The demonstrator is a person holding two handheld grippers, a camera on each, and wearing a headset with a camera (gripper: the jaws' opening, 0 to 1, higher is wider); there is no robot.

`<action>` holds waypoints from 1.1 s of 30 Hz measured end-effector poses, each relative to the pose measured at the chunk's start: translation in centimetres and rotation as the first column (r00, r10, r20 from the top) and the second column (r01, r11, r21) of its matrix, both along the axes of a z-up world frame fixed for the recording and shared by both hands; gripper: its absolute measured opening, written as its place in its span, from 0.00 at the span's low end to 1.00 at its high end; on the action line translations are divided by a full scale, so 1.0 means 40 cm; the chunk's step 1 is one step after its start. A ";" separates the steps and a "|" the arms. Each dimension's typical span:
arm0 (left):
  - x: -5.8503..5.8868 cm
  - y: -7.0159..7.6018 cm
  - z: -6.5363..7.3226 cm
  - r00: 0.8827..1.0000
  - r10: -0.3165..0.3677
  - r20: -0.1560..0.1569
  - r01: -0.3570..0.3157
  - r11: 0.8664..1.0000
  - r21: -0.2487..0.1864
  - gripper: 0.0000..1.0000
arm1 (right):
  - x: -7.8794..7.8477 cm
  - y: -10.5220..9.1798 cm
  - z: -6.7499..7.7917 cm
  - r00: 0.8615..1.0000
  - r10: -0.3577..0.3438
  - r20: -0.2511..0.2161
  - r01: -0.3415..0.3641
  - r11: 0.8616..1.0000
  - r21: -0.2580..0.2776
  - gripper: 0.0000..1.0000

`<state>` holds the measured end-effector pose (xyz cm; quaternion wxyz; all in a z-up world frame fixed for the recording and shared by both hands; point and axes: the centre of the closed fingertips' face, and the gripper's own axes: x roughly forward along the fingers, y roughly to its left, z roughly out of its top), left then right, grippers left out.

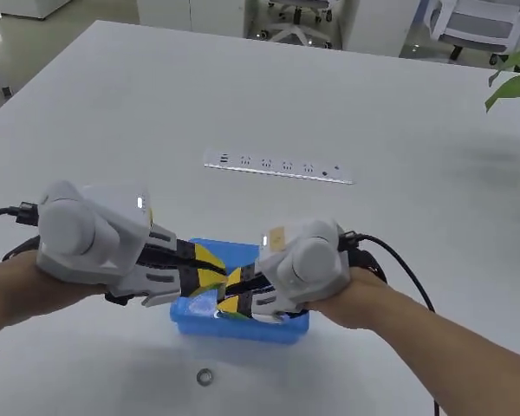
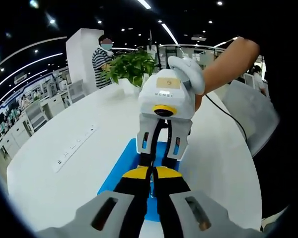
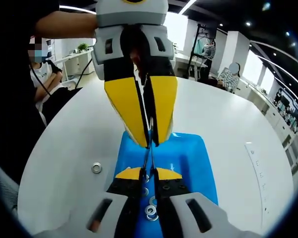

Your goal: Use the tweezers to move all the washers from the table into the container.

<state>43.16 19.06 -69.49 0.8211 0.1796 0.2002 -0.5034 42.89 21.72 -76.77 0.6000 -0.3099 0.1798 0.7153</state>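
head view: a washer (image 1: 205,376) is seen just near of the container (image 1: 243,328); tweezers (image 3: 147,161) are clamped by left gripper (image 1: 215,273) and right gripper (image 1: 232,295).

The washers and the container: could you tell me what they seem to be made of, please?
Washers: probably metal, silvery with a bright glint on the ring. Container: probably plastic, an even saturated blue with a smooth, softly glossy floor; looks alone cannot settle it.
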 end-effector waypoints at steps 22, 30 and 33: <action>-0.016 -0.008 0.030 1.000 -0.018 -0.001 0.018 1.000 -0.014 0.05 | -0.002 -0.007 0.028 1.000 -0.022 0.020 0.022 1.000 -0.009 0.17; -0.021 -0.011 0.048 1.000 -0.019 0.003 0.019 1.000 -0.022 0.05 | 0.002 -0.020 0.052 0.998 -0.055 0.021 0.055 0.998 -0.001 0.22; -0.024 -0.013 0.054 1.000 -0.020 0.001 0.020 0.999 -0.027 0.05 | 0.006 -0.030 0.063 0.997 -0.075 0.021 0.075 0.997 0.005 0.24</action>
